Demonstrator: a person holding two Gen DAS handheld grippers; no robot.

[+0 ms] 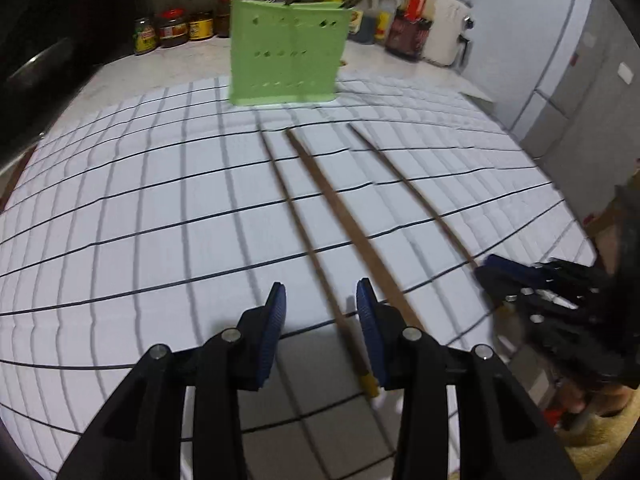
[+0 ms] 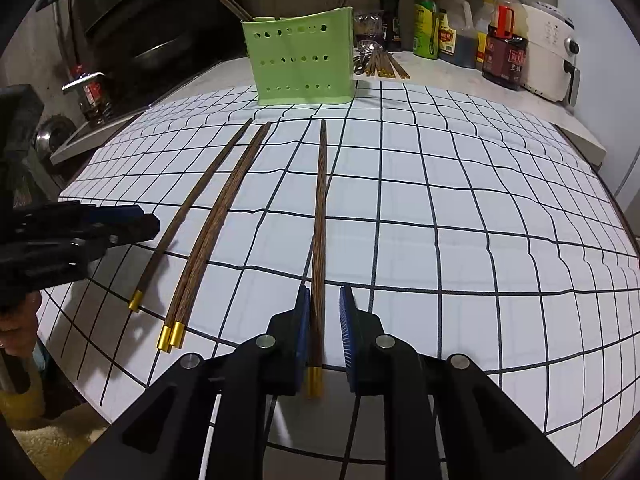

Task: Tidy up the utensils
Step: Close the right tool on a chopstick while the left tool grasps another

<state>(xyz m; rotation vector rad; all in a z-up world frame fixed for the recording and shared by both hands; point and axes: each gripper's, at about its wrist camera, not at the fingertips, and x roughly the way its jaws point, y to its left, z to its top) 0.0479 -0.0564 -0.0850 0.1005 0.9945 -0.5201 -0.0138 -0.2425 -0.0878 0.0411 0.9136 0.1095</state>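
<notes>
Risk first: my right gripper (image 2: 325,330) has its jaws slightly apart around the gold-capped end of a single chopstick (image 2: 320,216); one pad sits against the wood, the other stands clear, so I judge a lift now would drop it or roll it sideways on the surface (image 2: 480,240). My left gripper (image 1: 320,312) is apart too, holding nothing, above another stick; blur there warns that hurried closing could knock it askew. The chopsticks are dark, grained wood with gold caps, lying near the front edge and pointing toward the green holder (image 2: 304,60) at the back edge, which already carries several upright. A pair of chopsticks (image 2: 208,236) and one more chopstick (image 2: 188,208) lie left of mine.
</notes>
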